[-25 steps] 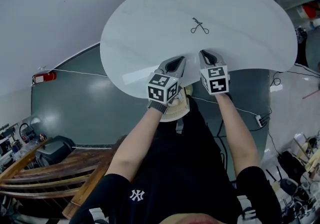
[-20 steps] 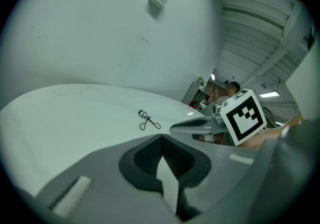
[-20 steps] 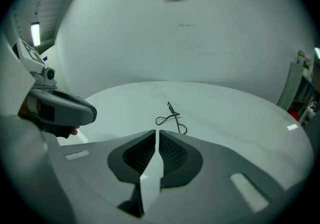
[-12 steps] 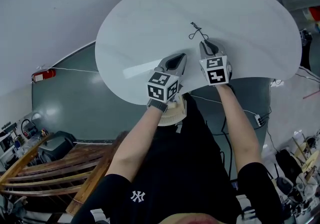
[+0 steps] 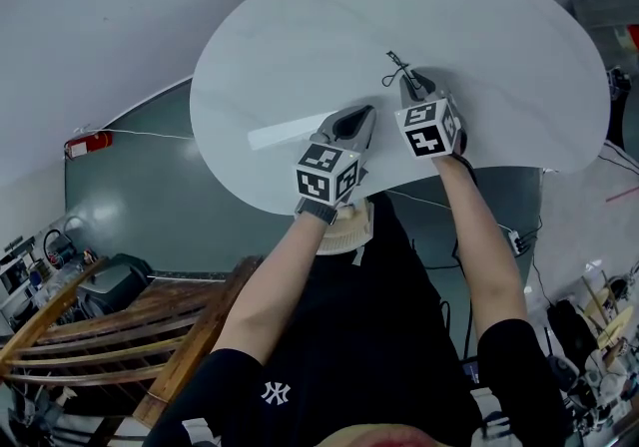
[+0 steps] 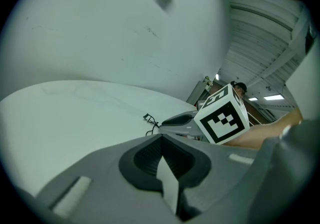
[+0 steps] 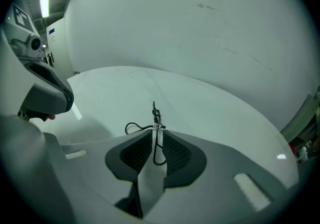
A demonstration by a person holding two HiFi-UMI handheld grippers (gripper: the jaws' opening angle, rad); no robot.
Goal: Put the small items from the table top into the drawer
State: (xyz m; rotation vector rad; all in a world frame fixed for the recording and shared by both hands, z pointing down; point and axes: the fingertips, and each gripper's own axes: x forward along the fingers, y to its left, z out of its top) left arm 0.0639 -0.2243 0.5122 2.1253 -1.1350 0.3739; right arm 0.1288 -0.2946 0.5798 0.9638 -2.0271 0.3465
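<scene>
- The small black wire tool with two loop handles (image 7: 155, 115) lies flat on the round white table top (image 5: 300, 46), one loop reaching in between my right gripper's (image 7: 156, 138) jaws.
- A second ago that gripper sat back at the table's near edge. Now it is over the tool, and its jaws have just been opening, pads not yet pressing.
- I judge the grasp comes next; no drawer shows.
- My left gripper (image 6: 161, 143), beside it, is clenched on nothing.
</scene>
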